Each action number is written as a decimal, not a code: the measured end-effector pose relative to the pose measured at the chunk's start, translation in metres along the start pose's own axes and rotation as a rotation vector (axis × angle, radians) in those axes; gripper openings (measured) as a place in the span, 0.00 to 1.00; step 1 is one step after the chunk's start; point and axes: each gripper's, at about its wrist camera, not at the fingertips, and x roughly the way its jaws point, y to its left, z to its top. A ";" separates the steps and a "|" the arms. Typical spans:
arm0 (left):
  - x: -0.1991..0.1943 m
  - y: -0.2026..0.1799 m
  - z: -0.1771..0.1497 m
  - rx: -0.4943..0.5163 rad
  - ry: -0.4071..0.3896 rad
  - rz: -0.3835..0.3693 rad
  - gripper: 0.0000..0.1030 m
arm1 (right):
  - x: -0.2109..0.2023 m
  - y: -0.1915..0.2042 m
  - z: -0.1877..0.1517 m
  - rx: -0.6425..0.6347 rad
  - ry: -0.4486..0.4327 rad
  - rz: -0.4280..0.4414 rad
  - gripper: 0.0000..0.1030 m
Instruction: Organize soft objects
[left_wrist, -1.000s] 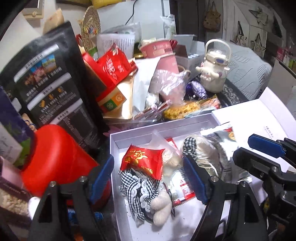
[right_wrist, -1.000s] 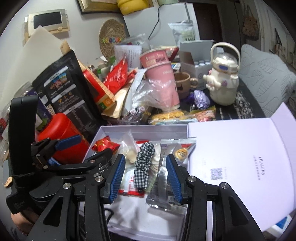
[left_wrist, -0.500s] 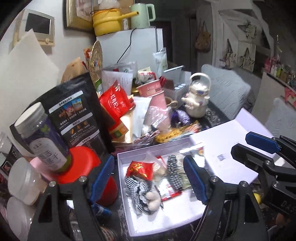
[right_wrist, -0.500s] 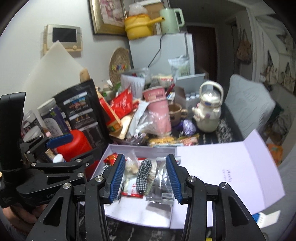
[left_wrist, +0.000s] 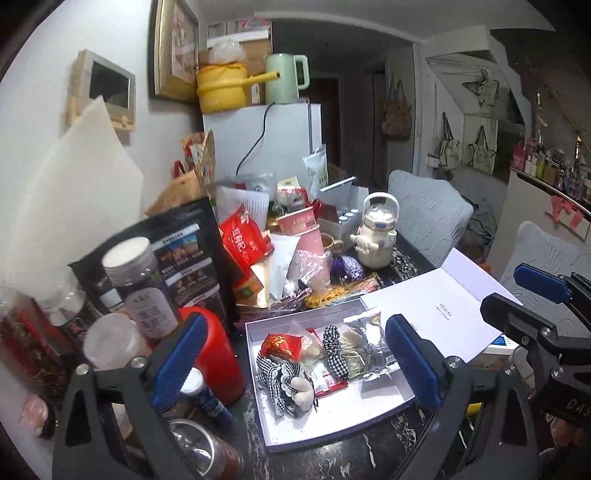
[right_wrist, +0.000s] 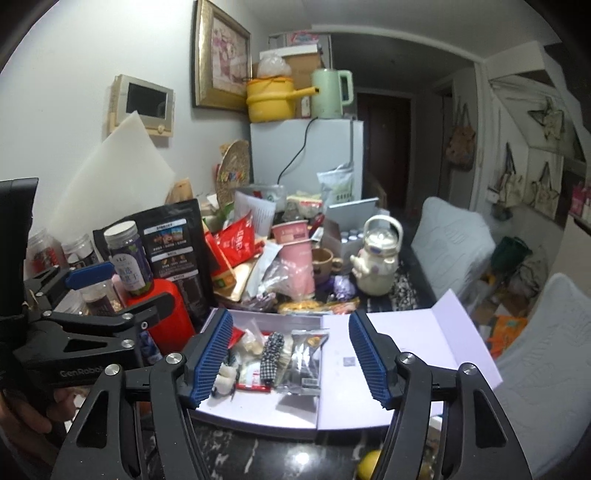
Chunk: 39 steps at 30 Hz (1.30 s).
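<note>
A white shallow box (left_wrist: 332, 424) (right_wrist: 258, 413) lies open on the dark marble table. It holds a checked cloth doll (left_wrist: 284, 380), a checked scrunchie (left_wrist: 334, 350) (right_wrist: 271, 354), a red snack packet (left_wrist: 280, 343) and clear foil packets (left_wrist: 373, 350) (right_wrist: 303, 362). My left gripper (left_wrist: 295, 365) is open and empty, held well above the box. My right gripper (right_wrist: 291, 354) is open and empty, also raised above the box; it shows at the right edge of the left wrist view (left_wrist: 539, 310).
The box's lid (left_wrist: 436, 310) (right_wrist: 417, 347) lies open to the right. A red canister (left_wrist: 214, 354), jars (left_wrist: 140, 288), a black pouch (left_wrist: 184, 258), pink cups (left_wrist: 306, 240) and a white teapot (left_wrist: 376, 236) crowd the table behind. A small fridge (left_wrist: 280, 144) stands at the back.
Both grippers have pulled up and back from the box, so it looks smaller and more of the room shows. The right gripper's jaws have opened wider. The box's contents have not moved.
</note>
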 end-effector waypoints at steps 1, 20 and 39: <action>-0.005 0.000 0.000 0.004 -0.007 0.001 0.96 | -0.005 0.001 0.000 0.001 -0.005 -0.002 0.73; -0.048 -0.004 -0.057 0.034 0.001 -0.060 0.96 | -0.050 0.014 -0.052 0.037 -0.003 -0.114 0.81; -0.041 -0.008 -0.091 0.019 0.063 -0.081 0.96 | -0.046 0.013 -0.093 0.078 0.081 -0.141 0.81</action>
